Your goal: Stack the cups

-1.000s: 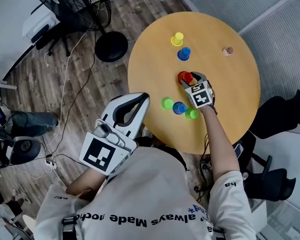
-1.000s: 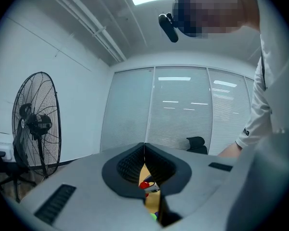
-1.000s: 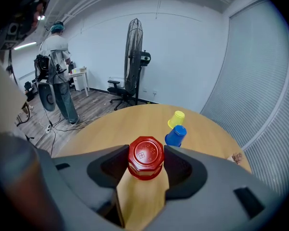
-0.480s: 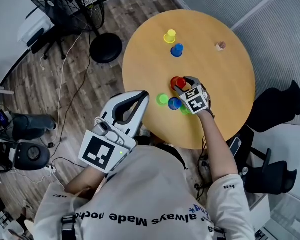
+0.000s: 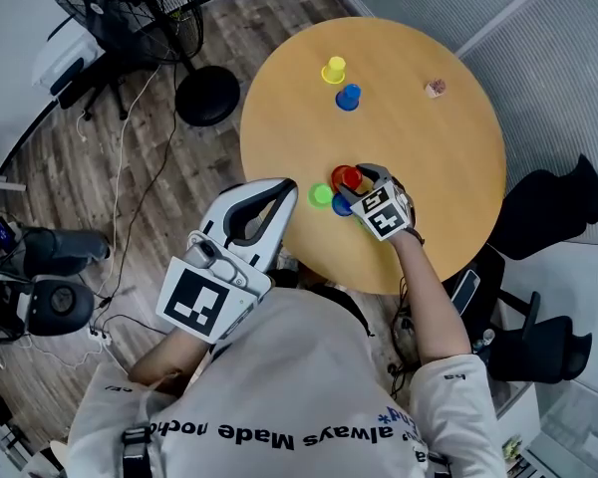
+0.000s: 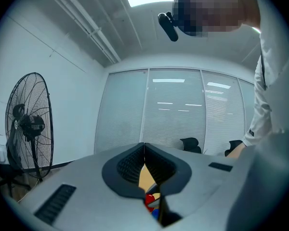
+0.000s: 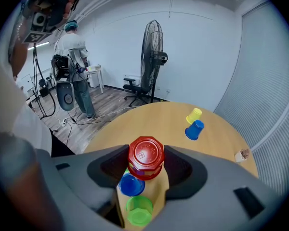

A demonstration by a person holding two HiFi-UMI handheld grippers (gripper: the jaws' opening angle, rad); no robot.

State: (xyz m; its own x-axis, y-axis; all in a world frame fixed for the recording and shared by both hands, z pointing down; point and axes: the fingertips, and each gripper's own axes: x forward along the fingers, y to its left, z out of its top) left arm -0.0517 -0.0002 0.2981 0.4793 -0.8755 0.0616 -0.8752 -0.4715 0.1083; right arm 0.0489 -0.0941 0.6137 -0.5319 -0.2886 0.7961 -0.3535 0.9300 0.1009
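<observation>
My right gripper (image 5: 357, 183) (image 7: 147, 163) is shut on an upside-down red cup (image 5: 346, 176) (image 7: 146, 153), held above the round wooden table (image 5: 448, 177); other colours show under its rim. Just below the red cup stand a blue cup (image 7: 131, 185) (image 5: 340, 205) and a green cup (image 7: 138, 211). Another green cup (image 5: 321, 195) stands to their left. A yellow cup (image 5: 333, 70) (image 7: 193, 115) and a second blue cup (image 5: 348, 97) (image 7: 194, 130) stand together at the far side. My left gripper (image 5: 288, 191) (image 6: 144, 150) is shut and empty, level, beside the table's near-left edge.
A small brownish object (image 5: 435, 88) (image 7: 241, 154) lies at the table's far right. A standing fan (image 5: 145, 13) and cables are on the wooden floor to the left. A dark chair (image 5: 553, 217) sits to the right. Another person (image 7: 77, 66) stands in the background.
My right gripper has carried the red cup leftwards and towards the near edge, until it hangs over the blue cup. The left gripper has stayed where it was.
</observation>
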